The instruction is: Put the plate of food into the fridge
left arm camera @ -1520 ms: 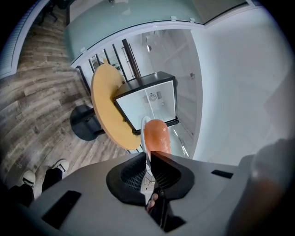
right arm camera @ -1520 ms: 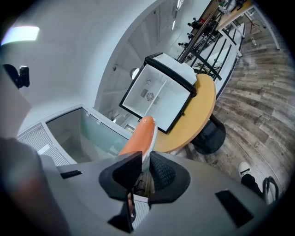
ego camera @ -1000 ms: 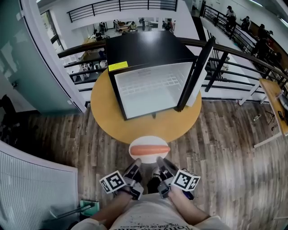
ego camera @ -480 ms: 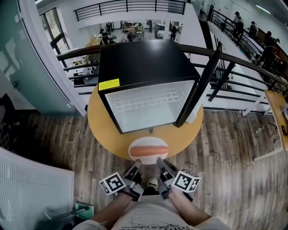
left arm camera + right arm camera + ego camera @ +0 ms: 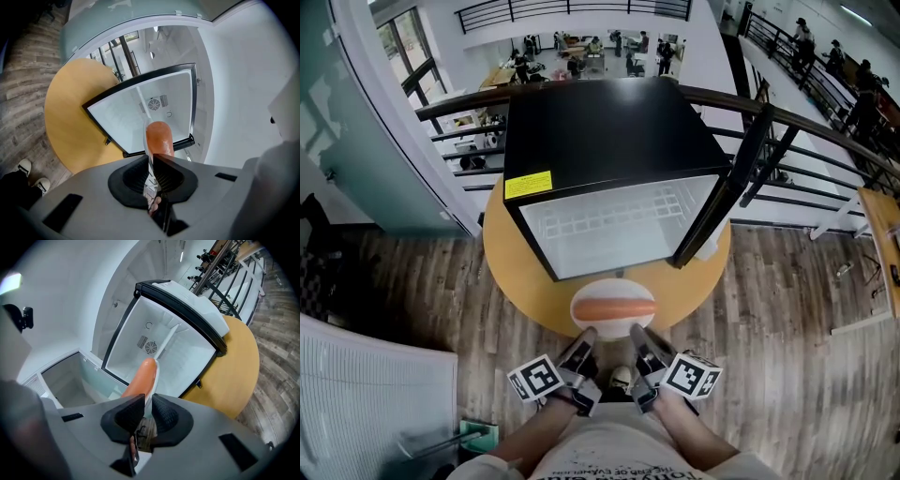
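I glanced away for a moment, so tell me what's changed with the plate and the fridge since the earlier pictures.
The plate with the sausage has been carried forward, further over the round table's near edge and closer to the fridge. The left gripper and right gripper stay clamped on its near rim; the fridge door stays open.

No legible text. Yellow label (image 5: 529,184) on fridge (image 5: 609,122) front edge: print too small. Shirt print (image 5: 623,472) cut off.
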A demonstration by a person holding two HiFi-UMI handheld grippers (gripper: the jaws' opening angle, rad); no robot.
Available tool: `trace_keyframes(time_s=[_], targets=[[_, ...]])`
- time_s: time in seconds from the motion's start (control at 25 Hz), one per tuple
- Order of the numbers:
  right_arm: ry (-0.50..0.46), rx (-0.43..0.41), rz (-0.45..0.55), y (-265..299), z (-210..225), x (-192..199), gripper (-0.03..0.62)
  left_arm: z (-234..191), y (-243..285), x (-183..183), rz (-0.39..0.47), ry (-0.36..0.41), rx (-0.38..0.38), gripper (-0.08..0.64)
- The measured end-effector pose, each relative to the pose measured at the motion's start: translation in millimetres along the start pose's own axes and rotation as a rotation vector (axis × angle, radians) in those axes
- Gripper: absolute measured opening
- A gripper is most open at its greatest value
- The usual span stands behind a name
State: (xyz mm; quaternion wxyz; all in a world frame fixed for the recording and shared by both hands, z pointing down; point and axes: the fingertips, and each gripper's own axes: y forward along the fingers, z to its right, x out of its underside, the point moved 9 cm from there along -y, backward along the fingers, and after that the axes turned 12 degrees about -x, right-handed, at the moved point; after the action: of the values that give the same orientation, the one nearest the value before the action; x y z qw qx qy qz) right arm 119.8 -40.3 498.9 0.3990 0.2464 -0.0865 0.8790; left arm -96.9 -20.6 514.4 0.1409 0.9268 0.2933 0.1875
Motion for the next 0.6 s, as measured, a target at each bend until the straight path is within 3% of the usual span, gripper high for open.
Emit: trace_keyframes(time_s=[0.08, 0.6], targets=[[0.007, 0.004, 0.008, 6.5, -1.1, -1.6, 0.064, 2.7, 4.6, -5.9, -0.004, -0.027, 0.029, 0.043], [-0.042, -0.005, 0.033, 42.2, -3.0, -37.9, 0.064, 20.5, 33.4, -44.9, -0.004, -0.027, 0.055, 0.043]])
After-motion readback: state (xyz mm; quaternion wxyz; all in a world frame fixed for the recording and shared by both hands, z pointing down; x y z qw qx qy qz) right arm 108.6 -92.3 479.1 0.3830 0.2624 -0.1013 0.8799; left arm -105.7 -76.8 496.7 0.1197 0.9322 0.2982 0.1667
